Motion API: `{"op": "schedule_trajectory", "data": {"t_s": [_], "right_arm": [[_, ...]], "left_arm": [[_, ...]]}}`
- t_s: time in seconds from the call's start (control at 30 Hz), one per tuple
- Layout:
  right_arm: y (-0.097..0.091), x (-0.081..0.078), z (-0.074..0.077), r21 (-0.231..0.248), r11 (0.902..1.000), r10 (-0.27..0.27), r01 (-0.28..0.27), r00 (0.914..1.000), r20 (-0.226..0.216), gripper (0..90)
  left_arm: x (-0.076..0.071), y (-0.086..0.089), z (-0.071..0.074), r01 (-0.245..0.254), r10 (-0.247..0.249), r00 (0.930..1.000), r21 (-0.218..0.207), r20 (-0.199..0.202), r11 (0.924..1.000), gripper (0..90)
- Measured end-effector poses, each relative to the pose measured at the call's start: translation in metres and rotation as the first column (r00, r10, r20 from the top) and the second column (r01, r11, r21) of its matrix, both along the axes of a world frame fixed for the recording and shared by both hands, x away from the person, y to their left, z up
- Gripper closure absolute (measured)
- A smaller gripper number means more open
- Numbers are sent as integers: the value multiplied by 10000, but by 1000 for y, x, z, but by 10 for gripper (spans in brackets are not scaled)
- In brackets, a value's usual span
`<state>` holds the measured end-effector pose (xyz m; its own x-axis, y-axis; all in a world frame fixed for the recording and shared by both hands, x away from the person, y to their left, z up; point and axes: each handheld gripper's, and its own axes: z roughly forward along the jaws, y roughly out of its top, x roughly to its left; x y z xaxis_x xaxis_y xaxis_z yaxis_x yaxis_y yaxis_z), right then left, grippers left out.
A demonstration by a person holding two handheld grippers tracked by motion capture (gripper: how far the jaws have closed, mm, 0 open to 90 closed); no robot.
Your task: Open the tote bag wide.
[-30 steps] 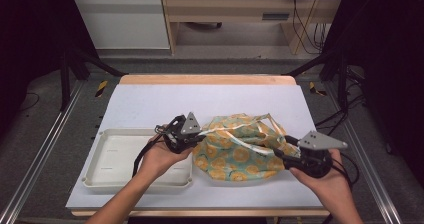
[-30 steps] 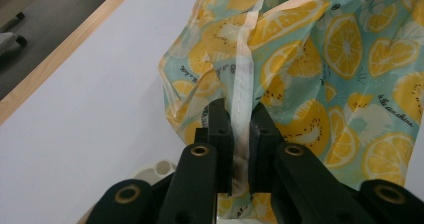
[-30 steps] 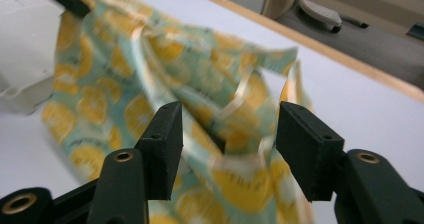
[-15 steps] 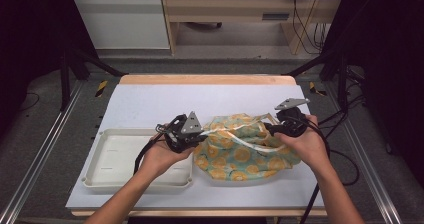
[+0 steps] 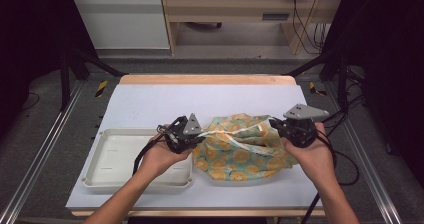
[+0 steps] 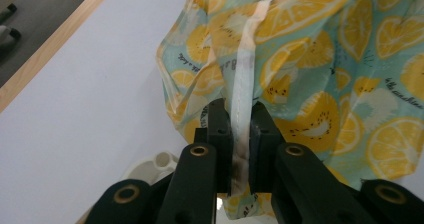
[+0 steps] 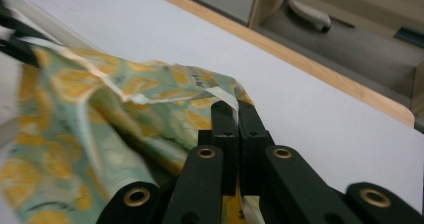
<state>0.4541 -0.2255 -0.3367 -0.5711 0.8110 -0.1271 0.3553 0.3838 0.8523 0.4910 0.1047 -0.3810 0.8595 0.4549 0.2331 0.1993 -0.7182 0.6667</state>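
A teal cloth bag (image 5: pixel 240 154) printed with orange fruit slices lies on the white table cover, right of the middle. My left gripper (image 5: pixel 202 133) is at its left end, shut on the bag's pale rim strip (image 6: pixel 245 74), which runs up between the jaws (image 6: pixel 241 119). My right gripper (image 5: pixel 274 125) is at the bag's far right corner. Its jaws have just been closing and are now shut on the rim (image 7: pixel 227 96) there (image 7: pixel 237 111). The strip runs taut between the two grippers.
A shallow white tray (image 5: pixel 100 179) sits at the front left, under my left forearm. The white table cover (image 5: pixel 200 99) stretches behind the bag to the wooden far edge (image 5: pixel 210 79). Cables trail from both grippers.
My right hand has moved from the bag's near right side up to its far right corner, and its jaws have shut on the rim. The left gripper has stayed put.
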Motion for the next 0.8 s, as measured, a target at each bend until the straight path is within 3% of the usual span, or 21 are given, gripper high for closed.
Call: {"op": "schedule_trajectory", "data": {"t_s": [0.13,0.17,0.2,0.37,0.4,0.5,0.57,0.6,0.67,0.73,0.77,0.8], "right_arm": [[-4,-36,3,374,9991,196,-214,9987,475,897],[-4,-36,3,374,9991,196,-214,9987,475,897],[-8,-54,2,613,9976,286,-325,9976,630,899],[-11,-80,-5,860,9939,623,-686,9953,739,900],[-12,-94,-13,796,9930,816,-870,9943,687,900],[-11,-102,-22,705,9930,919,-950,9947,462,900],[-8,-108,-43,380,9938,1044,-1041,9945,-69,900],[-8,-108,-43,380,9938,1044,-1041,9945,-69,900],[-7,-106,-65,234,9943,1051,-1039,9927,-599,900],[-6,-104,-71,231,9946,1027,-1012,9918,-763,900],[-4,-100,-85,159,9943,1068,-1057,9881,-1110,900],[-3,-98,-89,58,9942,1072,-1073,9870,-1195,900]], "left_arm": [[6,-2,-5,-227,227,9997,216,7,9995,833],[7,-3,-7,-270,270,9996,241,0,9993,833],[8,-3,-8,-332,331,9994,264,32,9991,834],[13,-4,-8,-727,725,9972,122,203,9973,841],[14,-4,-7,-854,852,9960,47,277,9963,844],[15,-4,-6,-1041,1045,9938,-114,386,9945,845],[16,-3,-3,-1228,1242,9906,-282,566,9920,846],[16,-3,-3,-1228,1242,9906,-282,566,9920,847],[17,-2,-1,-1404,1443,9866,-539,762,9886,848],[17,-1,1,-1442,1482,9853,-524,846,9882,848],[17,-1,3,-1489,1547,9837,-675,914,9866,849],[17,-1,5,-1475,1557,9833,-887,938,9851,849]]}}
